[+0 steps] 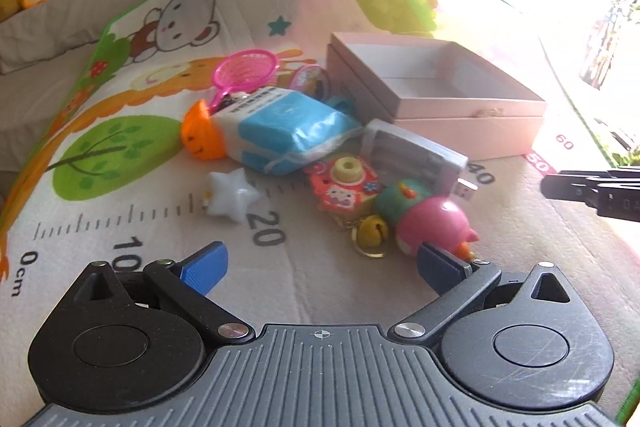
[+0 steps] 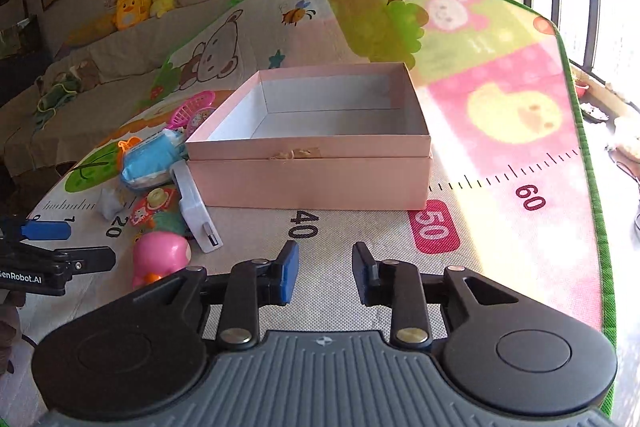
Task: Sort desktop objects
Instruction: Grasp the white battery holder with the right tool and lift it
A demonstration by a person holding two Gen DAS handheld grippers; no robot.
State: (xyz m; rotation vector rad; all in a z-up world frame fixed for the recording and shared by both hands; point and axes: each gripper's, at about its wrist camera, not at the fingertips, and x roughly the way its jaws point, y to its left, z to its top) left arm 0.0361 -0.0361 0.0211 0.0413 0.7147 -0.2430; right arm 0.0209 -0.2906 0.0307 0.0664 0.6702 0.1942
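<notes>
Sorting looks unstarted — pink box (image 2: 308,163) bare, both grippers empty: left gripper (image 1: 320,267) wide open near the pink toy (image 1: 434,227) at lower centre, right gripper (image 2: 325,273) partly open — next, closing on that toy.

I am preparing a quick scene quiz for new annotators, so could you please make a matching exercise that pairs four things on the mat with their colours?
Things:
1. star
2. open box
3. small net scoop
4. pumpkin toy

Colours:
A. orange
B. white
C. bright pink
D. pale pink outside, white inside

Pairs: 1-B, 2-D, 3-C, 4-A
</notes>
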